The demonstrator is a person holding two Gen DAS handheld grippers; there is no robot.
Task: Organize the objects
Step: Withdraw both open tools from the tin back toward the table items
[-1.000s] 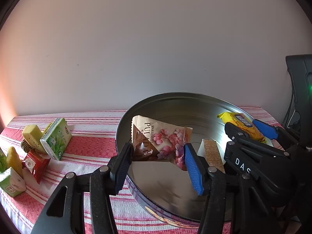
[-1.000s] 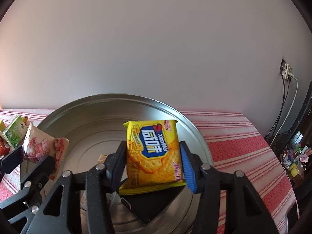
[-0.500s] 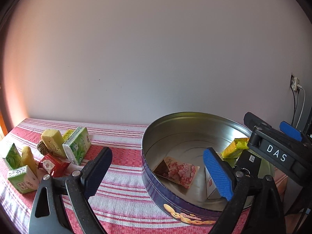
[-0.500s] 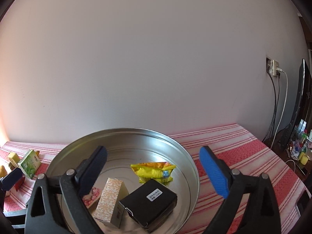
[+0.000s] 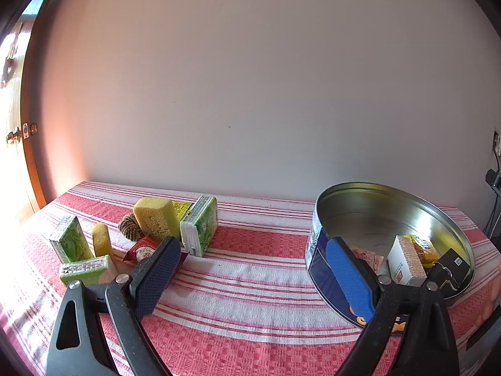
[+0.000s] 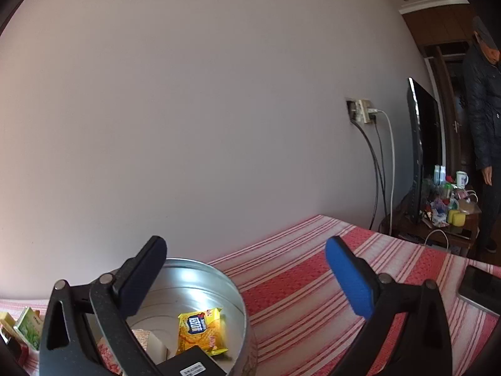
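tin: round metal tin (image 5: 435,210) sits at right of the left wrist view on the red striped cloth (image 5: 250,279); same tin shows at lower left of the right wrist view.
in tin (done): yellow cracker pack (image 6: 200,329), pink floral packet (image 5: 368,255), patterned small box (image 5: 407,263), black box (image 5: 451,269). Four items in, lying loose, not stacked neatly.
left on cloth: cluster at centre left of the left wrist view, well apart from the tin.
cluster items: yellow sponge (image 5: 155,219), big green pack (image 5: 200,225), woven ball (image 5: 131,226), red packet (image 5: 142,250), thin yellow sponge (image 5: 101,242), green carton upright (image 5: 70,241), green carton lying (image 5: 86,269). A yellow-printed pack behind the sponge is mostly hidden.
left gripper (image 5: 250,269): jaws wide apart, nothing between them, hovering over bare cloth between cluster and tin; near pad overlaps the red packet in view, contact can't be confirmed.
right gripper (image 6: 247,275): jaws spread wide, holding nothing, above the tin's right rim, pointing at the wall.
off-task: phone-like slab (image 6: 479,285) at right edge of the right wrist view; unclear if it belongs to the job.
progress: my read, roughly a third done; seven or eight pieces to go.
next: likely left gripper picks from the cluster, red packet being closest.
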